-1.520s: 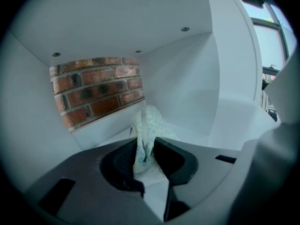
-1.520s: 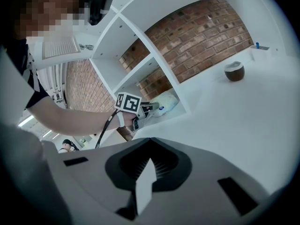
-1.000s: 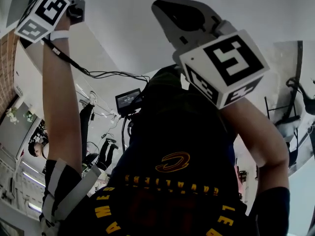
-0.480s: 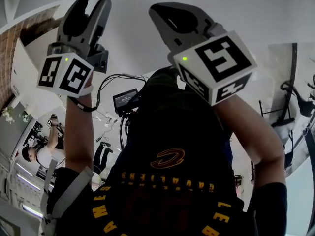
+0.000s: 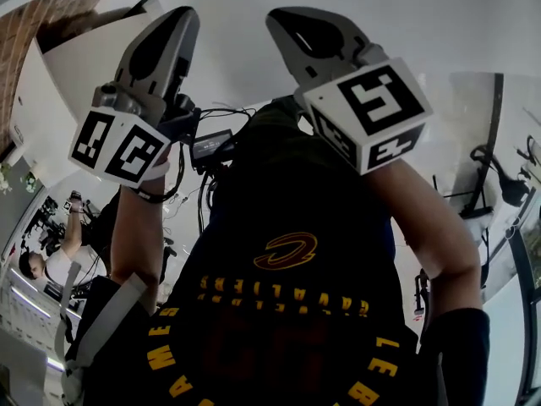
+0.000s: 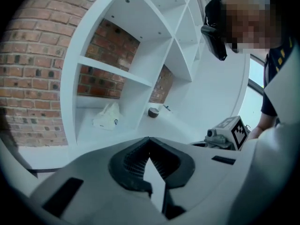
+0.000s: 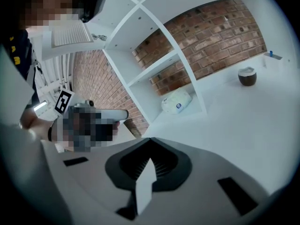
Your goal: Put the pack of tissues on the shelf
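Plainly, both tongs are being held up in front of the person's chest, away from the shelving. The left tongs (image 5: 180, 17) are closing, the tips meeting in the left gripper view (image 6: 149, 140) with nothing between them. The right tongs (image 5: 286, 21) are also sitting narrow, tips together and gripping nothing (image 7: 150, 140). The pack of tissues (image 6: 107, 117) is lying in the bottom compartment of the white shelf (image 6: 115, 72), against the brick wall (image 6: 33, 55) that is showing through the open back. From the right gripper view the same pack (image 7: 177, 101) is resting just inside the upright at the edge of that compartment, blue print facing out, well apart from both tongs. The shelf boards (image 7: 154, 65) are standing bare above it. A small dark bowl (image 7: 247, 76) is sitting on the white desk (image 7: 243, 121) outside the shelf, apart from the pack; it is showing too in the left gripper view (image 6: 153, 112), just past the shelf's end. Each marker cube is facing the head camera, left (image 5: 118, 146) and right (image 5: 372, 112). The person's dark shirt with yellow lettering (image 5: 287, 294) is filling the lower part of the head view. Another person (image 5: 42, 265) is standing far back at the left edge.
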`<act>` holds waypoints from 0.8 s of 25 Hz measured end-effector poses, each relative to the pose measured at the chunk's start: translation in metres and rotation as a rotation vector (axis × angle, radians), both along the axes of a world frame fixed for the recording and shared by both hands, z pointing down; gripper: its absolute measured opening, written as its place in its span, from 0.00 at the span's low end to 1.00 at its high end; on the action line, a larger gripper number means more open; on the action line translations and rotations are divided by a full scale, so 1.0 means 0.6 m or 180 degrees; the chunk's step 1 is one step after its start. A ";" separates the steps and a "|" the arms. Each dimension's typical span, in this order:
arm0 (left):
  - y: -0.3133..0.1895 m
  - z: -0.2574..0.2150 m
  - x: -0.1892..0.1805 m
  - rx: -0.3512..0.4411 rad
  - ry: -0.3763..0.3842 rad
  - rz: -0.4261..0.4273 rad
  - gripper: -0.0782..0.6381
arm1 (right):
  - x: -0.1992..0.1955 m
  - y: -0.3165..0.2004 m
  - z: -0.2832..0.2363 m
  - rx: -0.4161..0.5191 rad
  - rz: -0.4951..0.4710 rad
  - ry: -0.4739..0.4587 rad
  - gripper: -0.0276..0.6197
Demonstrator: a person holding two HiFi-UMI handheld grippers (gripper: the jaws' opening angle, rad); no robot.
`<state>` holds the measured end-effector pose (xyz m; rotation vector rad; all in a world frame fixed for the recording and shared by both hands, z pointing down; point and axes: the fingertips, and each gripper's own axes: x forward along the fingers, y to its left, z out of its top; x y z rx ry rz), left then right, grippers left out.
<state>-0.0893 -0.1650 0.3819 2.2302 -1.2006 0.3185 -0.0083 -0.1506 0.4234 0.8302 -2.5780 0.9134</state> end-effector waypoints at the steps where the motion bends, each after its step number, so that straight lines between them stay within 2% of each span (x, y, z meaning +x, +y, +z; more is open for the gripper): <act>1: 0.003 -0.011 0.001 0.0017 0.0029 -0.0024 0.11 | 0.000 0.008 -0.003 -0.0014 -0.0014 -0.0001 0.03; 8: 0.034 -0.076 0.021 0.0166 0.0056 0.0025 0.11 | -0.019 0.054 -0.044 0.0034 -0.0208 -0.0022 0.03; 14: 0.061 -0.109 0.017 0.0259 0.0024 -0.0073 0.11 | -0.030 0.072 -0.101 0.0328 -0.0375 -0.0033 0.03; 17: 0.072 -0.130 0.006 0.0328 0.0040 -0.0144 0.11 | -0.033 0.077 -0.136 0.0439 -0.0378 -0.0104 0.03; 20: 0.089 -0.153 0.006 0.0413 0.0105 -0.0221 0.11 | -0.020 0.069 -0.174 0.0585 -0.0221 -0.0174 0.03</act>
